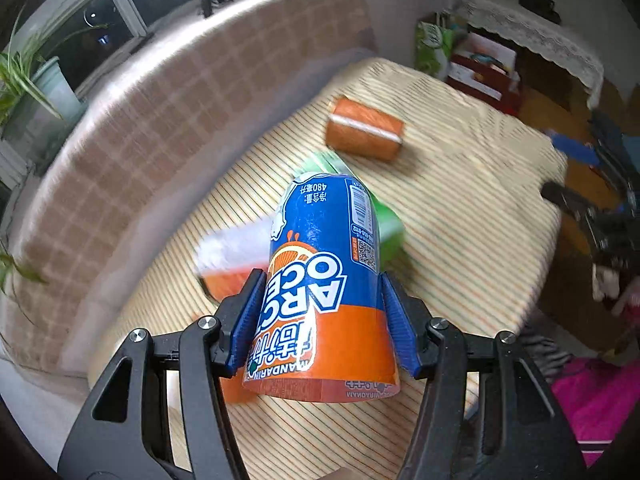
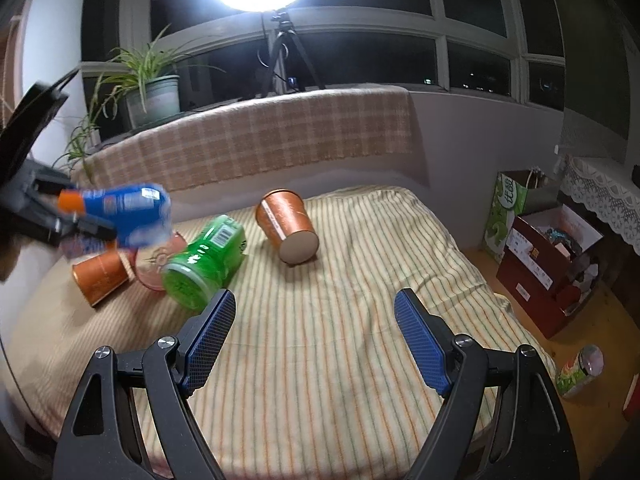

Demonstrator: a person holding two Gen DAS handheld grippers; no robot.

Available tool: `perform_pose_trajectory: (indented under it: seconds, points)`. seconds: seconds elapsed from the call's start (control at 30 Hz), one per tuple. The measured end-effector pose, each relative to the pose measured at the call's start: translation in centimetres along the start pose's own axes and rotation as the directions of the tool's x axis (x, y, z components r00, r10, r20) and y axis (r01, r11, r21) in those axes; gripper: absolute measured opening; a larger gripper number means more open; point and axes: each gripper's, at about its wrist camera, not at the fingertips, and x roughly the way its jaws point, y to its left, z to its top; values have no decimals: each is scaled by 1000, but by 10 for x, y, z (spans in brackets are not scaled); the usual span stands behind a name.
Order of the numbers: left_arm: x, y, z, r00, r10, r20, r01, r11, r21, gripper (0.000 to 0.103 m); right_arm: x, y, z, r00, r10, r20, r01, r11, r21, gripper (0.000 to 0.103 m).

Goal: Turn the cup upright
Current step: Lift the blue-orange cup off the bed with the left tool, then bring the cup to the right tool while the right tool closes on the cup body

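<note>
My left gripper (image 1: pixel 320 280) is shut on a blue and orange cup (image 1: pixel 324 264) and holds it in the air above the striped bed; its print reads upside down. The same cup (image 2: pixel 132 212) shows blurred at the left of the right wrist view, lying sideways in the left gripper (image 2: pixel 80 220). My right gripper (image 2: pixel 316 312) is open and empty, low over the bed. A green cup (image 2: pixel 204 260), an orange cup (image 2: pixel 288 224), another orange cup (image 2: pixel 102 274) and a pinkish cup (image 2: pixel 154 264) lie on their sides on the bed.
The striped bed cover (image 2: pixel 360 280) fills the middle. A checked headboard cover (image 2: pixel 260 140), a potted plant (image 2: pixel 152 92) and a ring light on a tripod (image 2: pixel 276 40) stand behind. Boxes (image 2: pixel 552 264) and a can (image 2: pixel 580 368) sit on the floor at right.
</note>
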Motion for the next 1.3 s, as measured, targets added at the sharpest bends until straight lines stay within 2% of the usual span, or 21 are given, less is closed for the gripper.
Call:
perform_pose_trajectory:
  seconds: [0.27, 0.5, 0.6, 0.7, 0.77, 0.87, 0.93, 1.0, 1.03, 1.1, 1.13, 1.23, 1.3]
  points:
    - [12, -34, -50, 994, -102, -37, 102, 995, 8, 59, -8, 14, -2, 1000, 21, -7, -21, 999, -40, 82]
    - [27, -36, -69, 991, -122, -61, 123, 992, 14, 60, -10, 25, -3, 999, 49, -19, -50, 997, -67, 82]
    - [28, -36, -72, 990, -134, -49, 136, 990, 31, 62, -7, 32, -3, 994, 102, -41, -105, 990, -94, 82]
    - [28, -34, -77, 990, -131, -47, 133, 991, 36, 70, -1, 40, 0, 981, 178, -81, -189, 971, -148, 82]
    - [29, -32, -79, 991, -126, -44, 127, 991, 26, 80, 5, 47, 5, 968, 222, -115, -241, 950, -200, 82]
    - [29, -27, -83, 992, -119, -36, 119, 993, 4, 81, 17, 59, 14, 941, 290, -174, -330, 901, -281, 82]
    - [29, -22, -87, 993, -115, -35, 115, 993, -21, 81, 24, 68, 20, 913, 340, -224, -399, 854, -332, 82]
    - [23, -15, -92, 993, -117, -28, 116, 992, -47, 81, 29, 82, 24, 884, 376, -279, -464, 781, -418, 82]
    - [18, -13, -96, 994, -110, -18, 109, 992, -58, 81, 30, 91, 25, 863, 399, -310, -504, 721, -475, 82]
    - [8, -9, -103, 995, -102, 0, 102, 992, -79, 81, 29, 108, 25, 842, 408, -351, -539, 624, -566, 82]
    - [0, -5, -109, 995, -95, 11, 96, 990, -101, 81, 28, 118, 25, 826, 414, -381, -562, 559, -610, 82]
    - [-17, 1, -126, 996, -86, 28, 89, 982, -166, 81, 23, 145, 20, 783, 415, -463, -613, 384, -691, 82]
    - [-29, 6, -142, 997, -71, 24, 75, 970, -231, 81, 21, 165, 15, 763, 402, -507, -629, 277, -727, 82]
